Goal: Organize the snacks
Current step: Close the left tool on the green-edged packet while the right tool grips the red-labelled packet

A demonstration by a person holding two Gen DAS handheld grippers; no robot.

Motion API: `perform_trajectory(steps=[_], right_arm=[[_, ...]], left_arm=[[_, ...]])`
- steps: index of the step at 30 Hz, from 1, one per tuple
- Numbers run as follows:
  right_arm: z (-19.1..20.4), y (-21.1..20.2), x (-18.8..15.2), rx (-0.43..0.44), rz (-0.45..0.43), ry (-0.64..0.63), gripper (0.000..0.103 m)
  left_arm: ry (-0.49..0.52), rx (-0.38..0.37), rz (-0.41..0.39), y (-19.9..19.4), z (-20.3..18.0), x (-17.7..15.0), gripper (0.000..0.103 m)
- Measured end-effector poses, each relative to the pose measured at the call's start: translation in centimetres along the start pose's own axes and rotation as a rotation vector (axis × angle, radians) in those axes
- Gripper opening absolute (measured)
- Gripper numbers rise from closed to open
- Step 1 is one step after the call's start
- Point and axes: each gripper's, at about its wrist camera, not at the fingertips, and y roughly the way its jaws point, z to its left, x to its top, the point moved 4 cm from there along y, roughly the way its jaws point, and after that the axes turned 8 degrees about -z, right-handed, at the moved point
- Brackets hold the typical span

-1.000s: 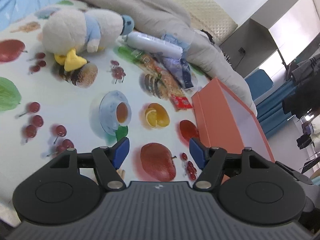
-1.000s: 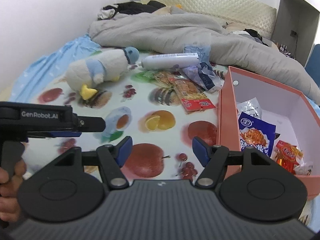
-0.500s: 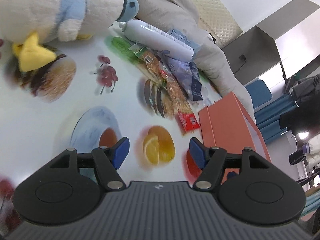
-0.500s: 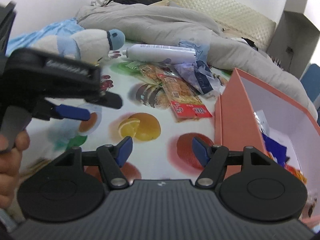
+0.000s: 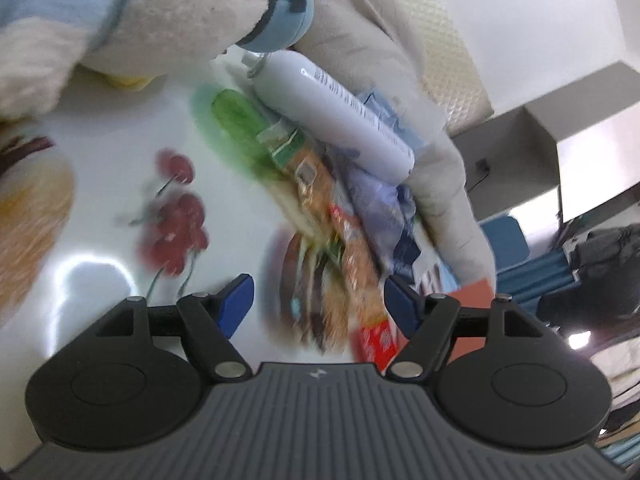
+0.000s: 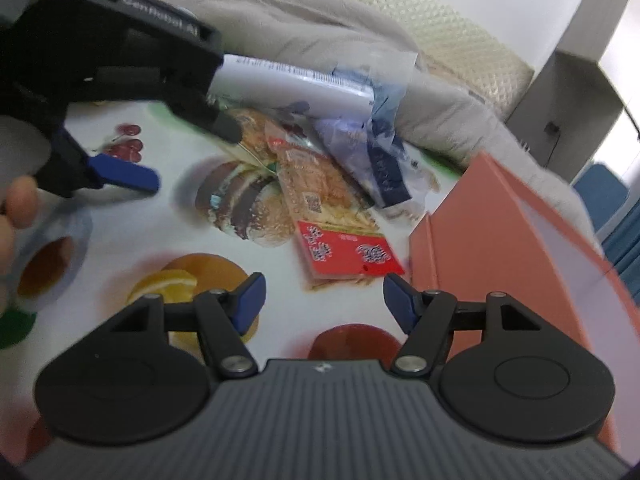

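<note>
Several snack packets lie in a pile on the fruit-print sheet: a long orange packet with a red end (image 6: pixel 344 252) (image 5: pixel 356 260), a blue-purple packet (image 6: pixel 372 152) (image 5: pixel 380 208) and a green-ended packet (image 5: pixel 280 148). A white bottle (image 6: pixel 296 84) (image 5: pixel 340 120) lies behind them. My left gripper (image 5: pixel 318 300) (image 6: pixel 192 156) hovers low at the left of the pile; its jaws are opening with nothing between them. My right gripper (image 6: pixel 324 296) stands open just short of the red end, holding nothing. The orange box (image 6: pixel 520 248) (image 5: pixel 472 296) stands to the right.
A white and blue plush toy (image 5: pixel 140 12) lies close at the left, beside the bottle's cap. A rumpled grey blanket (image 6: pixel 320 20) banks up behind the pile. A hand (image 6: pixel 16 208) holds the left gripper at the left edge. A grey cabinet (image 6: pixel 560 92) stands beyond the bed.
Both grippers have come forward and down toward the snack pile, which now looms larger. The left gripper has crossed into the right wrist view's upper left, and its jaws stand slightly wider.
</note>
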Motion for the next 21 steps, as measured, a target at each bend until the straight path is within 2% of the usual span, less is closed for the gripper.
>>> perform_trajectory(steps=[5, 7, 16, 18, 21], right_arm=[[0.3, 1.3, -0.2, -0.038, -0.013, -0.027, 0.066], [0.2, 1.7, -0.1, -0.054, -0.012, -0.036, 0.058], [0.7, 2.9, -0.1, -0.084, -0.042, -0.093, 0.04], [0.7, 3.1, 0.0, -0.078, -0.048, -0.099, 0.037], [0.5, 3.3, -0.1, -0.051, -0.054, -0.081, 0.029]], left_arm=[[-0.014, 0.022, -0.031, 2.1, -0.5, 1.0, 0.076], [-0.024, 0.034, -0.052, 2.7, -0.6, 1.4, 0.076], [-0.09, 0.105, -0.115, 6.3, -1.2, 3.5, 0.074], [-0.094, 0.112, -0.12, 7.0, -1.2, 3.7, 0.069], [-0.123, 0.128, -0.142, 7.6, -0.7, 4.0, 0.054]])
